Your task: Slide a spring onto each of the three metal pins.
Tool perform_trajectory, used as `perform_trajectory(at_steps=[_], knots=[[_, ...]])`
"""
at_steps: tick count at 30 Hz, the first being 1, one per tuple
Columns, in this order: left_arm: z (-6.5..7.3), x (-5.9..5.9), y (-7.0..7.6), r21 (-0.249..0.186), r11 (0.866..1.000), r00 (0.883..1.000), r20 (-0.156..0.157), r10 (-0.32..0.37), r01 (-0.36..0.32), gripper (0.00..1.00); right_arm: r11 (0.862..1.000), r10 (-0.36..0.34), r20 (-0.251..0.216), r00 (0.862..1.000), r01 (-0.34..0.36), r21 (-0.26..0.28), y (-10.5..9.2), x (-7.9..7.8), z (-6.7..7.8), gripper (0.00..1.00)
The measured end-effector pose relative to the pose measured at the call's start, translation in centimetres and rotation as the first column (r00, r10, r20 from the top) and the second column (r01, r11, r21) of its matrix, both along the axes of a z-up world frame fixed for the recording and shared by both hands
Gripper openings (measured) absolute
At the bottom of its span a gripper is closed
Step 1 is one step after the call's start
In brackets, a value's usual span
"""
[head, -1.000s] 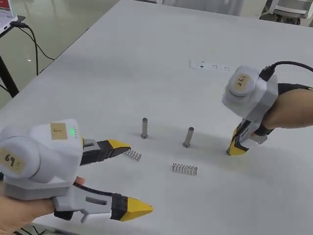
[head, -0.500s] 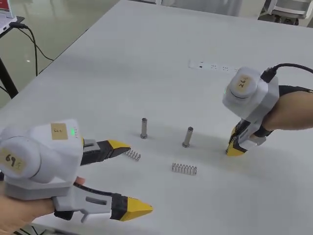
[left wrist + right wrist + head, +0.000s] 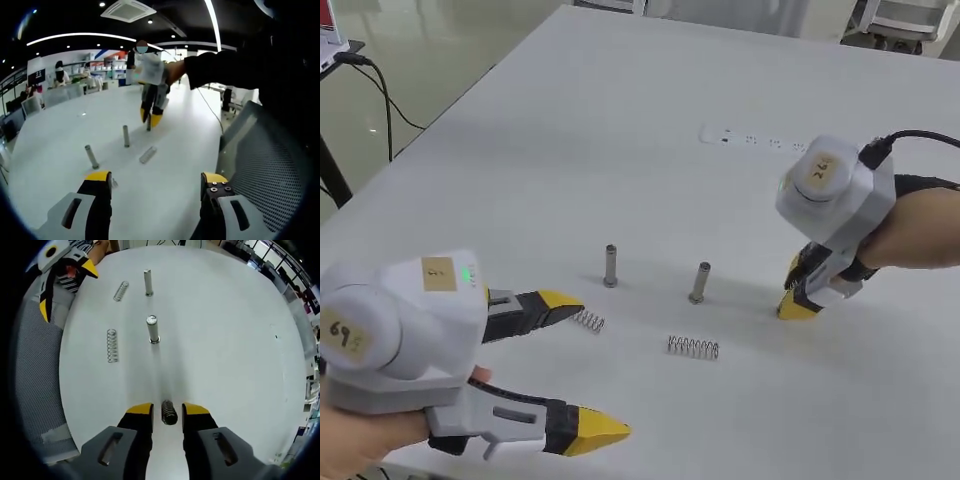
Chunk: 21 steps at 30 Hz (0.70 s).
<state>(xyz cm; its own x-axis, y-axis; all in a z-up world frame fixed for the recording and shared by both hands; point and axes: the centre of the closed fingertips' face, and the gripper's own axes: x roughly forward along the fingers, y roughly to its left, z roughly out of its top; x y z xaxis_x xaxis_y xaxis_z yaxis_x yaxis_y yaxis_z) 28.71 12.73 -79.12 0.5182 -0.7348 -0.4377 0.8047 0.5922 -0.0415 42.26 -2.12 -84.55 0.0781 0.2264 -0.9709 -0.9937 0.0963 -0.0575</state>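
Right gripper [image 3: 167, 410] is low over the desk [image 3: 620, 130], off the right end of the pin row, tips pointing down. Its jaws are narrowly apart, with a sliver of desk showing either side of the upright spring [image 3: 169, 413] between them, so it is not clamped as far as the right gripper view tells. That spring stands on end, presumably over the third pin, whose shaft the coils hide. Left gripper [image 3: 582, 365] is by the desk's near edge, jaws wide apart, carrying nothing. Two bare pins stand upright toward the near edge, the left pin [image 3: 610, 265] and the middle pin [image 3: 700, 282], well apart from each other. Short spring [image 3: 588, 320] lies flat just beside the left gripper's farther tip. Long spring [image 3: 693, 347] lies flat between the middle pin and the near edge. Judgement: one of three is about done, and the step in hand is seating and letting go. Confirm the coil has dropped to the pin's foot, part the jaws evenly so neither tip drags it, then lift straight along the pin's axis. A sideways pull could topple the pin or flick the spring off. For the next one, grip a lying spring near one end and centre its bore over the pin head before lowering.
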Motion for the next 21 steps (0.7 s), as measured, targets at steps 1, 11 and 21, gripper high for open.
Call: perform_trajectory(at_steps=[1,11,21], knots=[[0.0,0.0,0.0,0.001,1.000,1.000,0.000,-0.001,0.001,0.68,1.000,-0.001,0.004,1.000,0.001,0.004,0.0,0.0,0.1,0.21],[0.1,-0.2,-0.2,0.003,1.000,1.000,0.004,-0.004,0.004,0.68,0.999,0.005,0.035,0.999,-0.006,0.032,0.7,-0.4,1.4,0.21],[0.1,-0.3,-0.3,0.002,1.000,1.000,0.009,-0.012,0.012,0.68,0.996,0.026,0.048,0.999,-0.029,0.082,2.7,-1.7,3.0,0.22]])
